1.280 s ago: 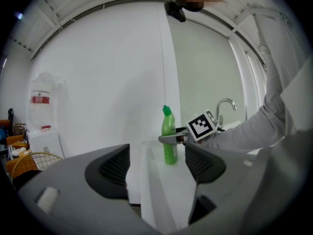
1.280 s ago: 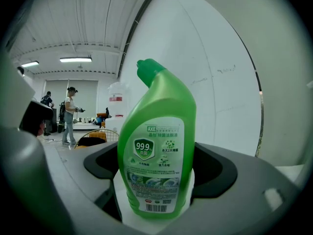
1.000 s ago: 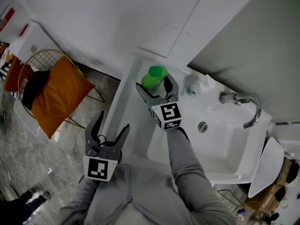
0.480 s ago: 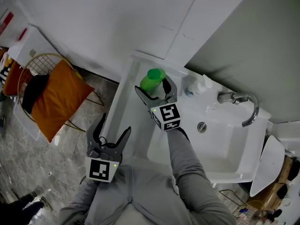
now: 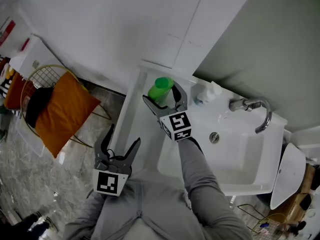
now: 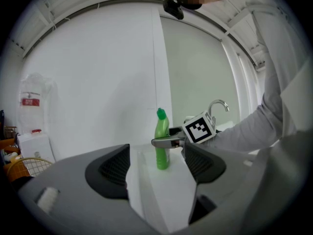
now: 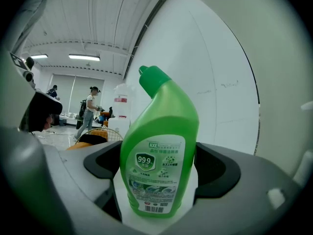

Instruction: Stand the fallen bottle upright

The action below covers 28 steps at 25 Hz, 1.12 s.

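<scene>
The green bottle (image 5: 160,90) stands upright on the white ledge (image 5: 136,129) left of the sink. My right gripper (image 5: 163,92) is open, one jaw on each side of the bottle's body. In the right gripper view the bottle (image 7: 159,151) fills the middle, its label facing the camera, between the two dark pads of my right gripper (image 7: 159,175). My left gripper (image 5: 121,136) hangs open and empty off the ledge's near end. In the left gripper view, beyond the open left gripper (image 6: 156,168), the bottle (image 6: 161,141) stands straight with the right gripper (image 6: 172,142) at its side.
A white sink (image 5: 235,156) with a chrome faucet (image 5: 251,105) lies right of the ledge. A white pump dispenser (image 5: 208,93) stands at the sink's back corner. An orange cushion (image 5: 62,109) on a wire chair sits on the floor at the left. A wall runs behind the ledge.
The head view has shifted a little. The bottle stays upright and both grippers hold the same places and openings.
</scene>
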{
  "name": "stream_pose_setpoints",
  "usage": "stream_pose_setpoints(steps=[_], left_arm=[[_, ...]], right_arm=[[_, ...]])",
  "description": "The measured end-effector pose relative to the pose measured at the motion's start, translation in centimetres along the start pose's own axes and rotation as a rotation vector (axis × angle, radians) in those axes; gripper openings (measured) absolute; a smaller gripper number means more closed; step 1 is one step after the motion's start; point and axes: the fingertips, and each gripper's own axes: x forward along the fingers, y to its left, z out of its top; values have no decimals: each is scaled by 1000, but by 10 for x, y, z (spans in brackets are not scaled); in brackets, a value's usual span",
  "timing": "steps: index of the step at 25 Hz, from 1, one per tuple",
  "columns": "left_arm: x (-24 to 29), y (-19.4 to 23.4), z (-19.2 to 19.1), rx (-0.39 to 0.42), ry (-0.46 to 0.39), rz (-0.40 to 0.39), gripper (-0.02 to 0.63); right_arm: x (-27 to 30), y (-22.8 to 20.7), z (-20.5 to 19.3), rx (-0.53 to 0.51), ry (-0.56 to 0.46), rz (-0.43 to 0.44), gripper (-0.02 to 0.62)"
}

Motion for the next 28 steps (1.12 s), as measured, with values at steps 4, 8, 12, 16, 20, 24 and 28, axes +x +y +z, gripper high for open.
stream_pose_setpoints(steps=[4,8,12,16,20,24,28], left_arm=[[-4,-1,3,-8,-8,0,382],[-10,-5,5,-6,-22,-5,382],[-16,-10,6,-1,-31,-22,382],[-21,-14,10,0,-49,-36,382],[-22,-18,14,30,-79,-52,382],[-19,-22,18,22,-80,-67,382],[-13,-29,20,48,-95,-87,382]], right_arm=[[-5,2,9,-14,-7,-1,434],[-15,0,19,-35,-16,-17,434],[-32,-4,27,-24,-27,-56,434],[-58,-4,34,-2,-47,-104,433],[-91,-8,35,46,-73,-168,433],[-123,-5,28,76,-79,-195,433],[-155,-6,17,102,-85,-242,433]])
